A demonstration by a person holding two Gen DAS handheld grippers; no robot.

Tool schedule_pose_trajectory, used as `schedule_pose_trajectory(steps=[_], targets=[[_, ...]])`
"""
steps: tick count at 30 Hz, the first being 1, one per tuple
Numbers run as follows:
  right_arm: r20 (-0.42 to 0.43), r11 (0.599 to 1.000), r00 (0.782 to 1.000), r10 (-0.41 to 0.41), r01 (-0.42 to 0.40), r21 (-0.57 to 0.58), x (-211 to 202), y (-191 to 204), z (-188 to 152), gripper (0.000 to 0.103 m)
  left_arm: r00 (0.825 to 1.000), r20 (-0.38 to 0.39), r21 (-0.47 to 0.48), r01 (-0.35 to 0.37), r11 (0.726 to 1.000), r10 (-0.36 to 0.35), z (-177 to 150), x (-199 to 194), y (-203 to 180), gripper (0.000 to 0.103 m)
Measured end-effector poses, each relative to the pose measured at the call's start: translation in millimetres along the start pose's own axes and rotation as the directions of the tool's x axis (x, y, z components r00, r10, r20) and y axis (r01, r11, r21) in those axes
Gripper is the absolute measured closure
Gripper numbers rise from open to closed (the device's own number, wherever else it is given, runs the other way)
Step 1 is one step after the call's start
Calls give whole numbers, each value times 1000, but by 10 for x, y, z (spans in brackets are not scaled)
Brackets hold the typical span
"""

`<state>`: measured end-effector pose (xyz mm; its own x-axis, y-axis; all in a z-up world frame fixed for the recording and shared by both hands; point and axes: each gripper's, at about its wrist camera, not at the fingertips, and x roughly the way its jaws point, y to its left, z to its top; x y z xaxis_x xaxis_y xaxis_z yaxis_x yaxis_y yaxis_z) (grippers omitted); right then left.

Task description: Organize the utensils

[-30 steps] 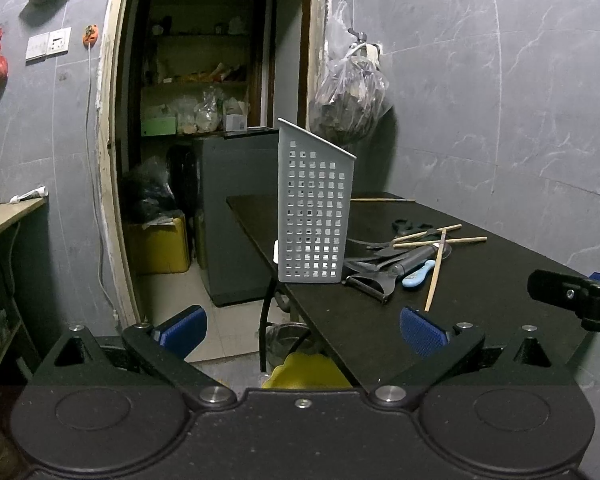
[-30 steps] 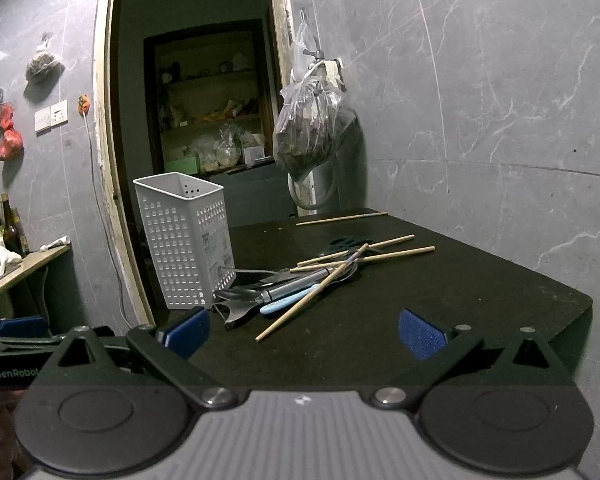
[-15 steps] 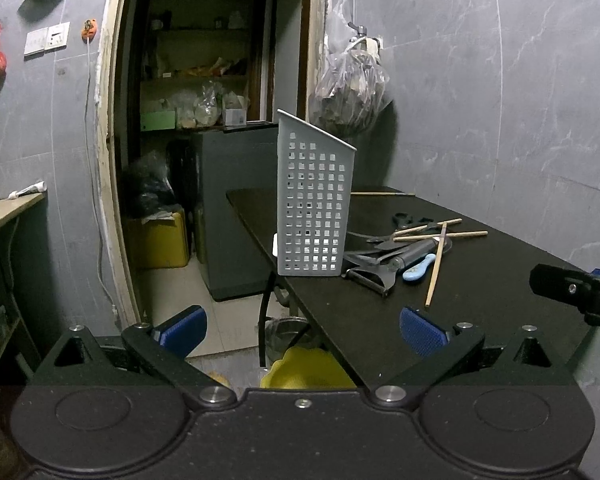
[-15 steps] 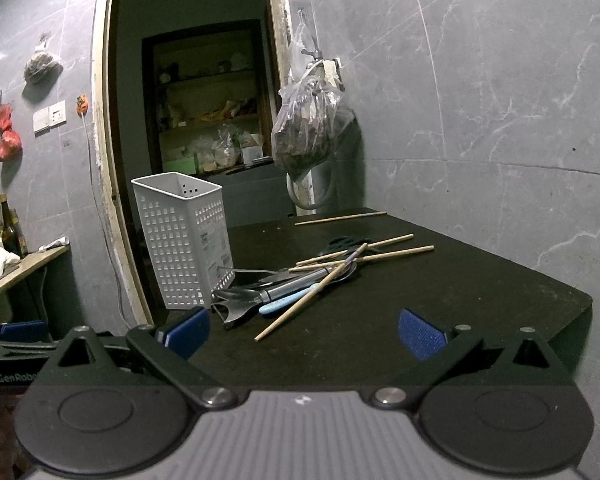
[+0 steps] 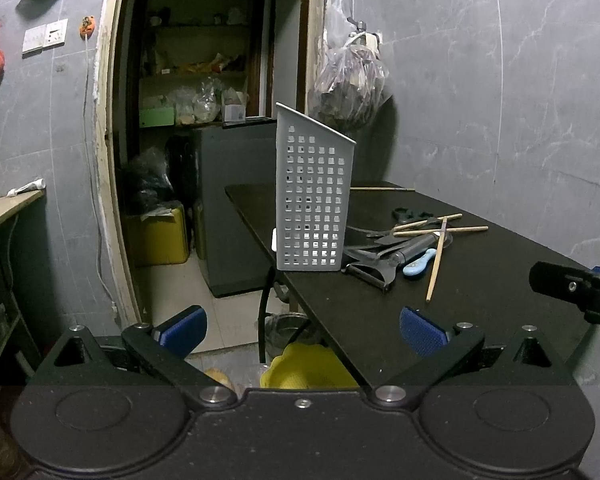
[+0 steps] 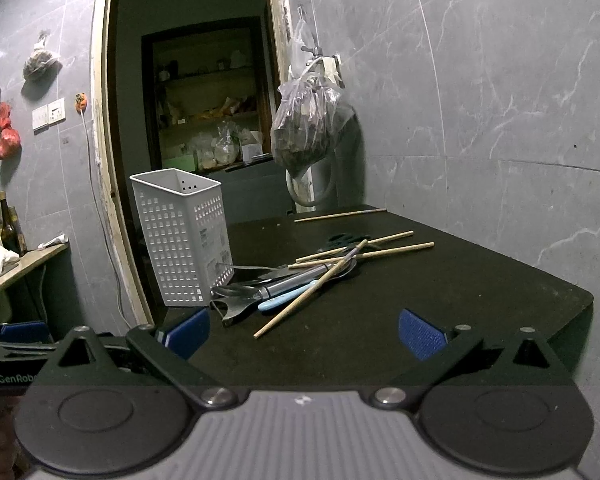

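**Both grippers idle, pile untouched**

Since a second ago the left view has barely drifted; nothing on the table (image 6: 460, 300) moved. Left gripper (image 5: 302, 326) and right gripper (image 6: 304, 328) hang empty, jaws apart. The utensils (image 6: 284, 284) lie tangled at 12 o'clock, touching the white basket (image 6: 182, 236). Pulling one crossed chopstick (image 6: 308, 290) may drag its neighbours or nudge the basket off the near edge.

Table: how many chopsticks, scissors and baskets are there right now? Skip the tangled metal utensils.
chopsticks: 4
scissors: 1
basket: 1
Total: 6
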<state>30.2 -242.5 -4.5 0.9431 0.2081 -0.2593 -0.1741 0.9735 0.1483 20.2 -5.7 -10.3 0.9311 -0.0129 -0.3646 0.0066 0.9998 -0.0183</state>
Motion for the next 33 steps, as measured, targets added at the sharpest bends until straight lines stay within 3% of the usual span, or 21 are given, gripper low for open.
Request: schedule_pose_trajectory(steps=[33], targets=[[-19, 1000, 1000, -4, 5, 21, 100, -3, -22, 0, 999, -32, 0, 3, 1000, -3, -4, 128, 2, 1]])
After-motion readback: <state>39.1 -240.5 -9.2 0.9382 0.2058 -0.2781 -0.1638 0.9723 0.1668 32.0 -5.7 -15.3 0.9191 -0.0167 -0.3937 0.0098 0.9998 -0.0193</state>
